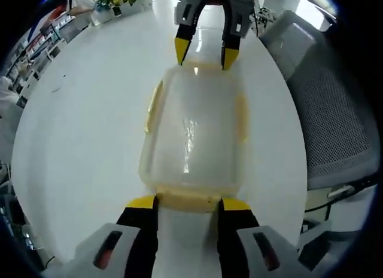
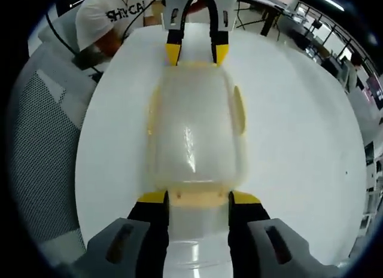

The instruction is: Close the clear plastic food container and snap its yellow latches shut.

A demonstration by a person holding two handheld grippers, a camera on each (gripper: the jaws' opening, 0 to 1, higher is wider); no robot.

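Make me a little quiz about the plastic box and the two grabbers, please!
1. True or false: the box stands on a white table.
2. What colour are the latches on the box's sides? A) blue B) yellow C) red
3. Where are the left gripper and the right gripper placed: both at one end of the box, or one at each end?

Key:
1. True.
2. B, yellow.
3. One at each end. Each gripper's open jaws stand either side of an end latch, and each shows at the far end in the other's view.
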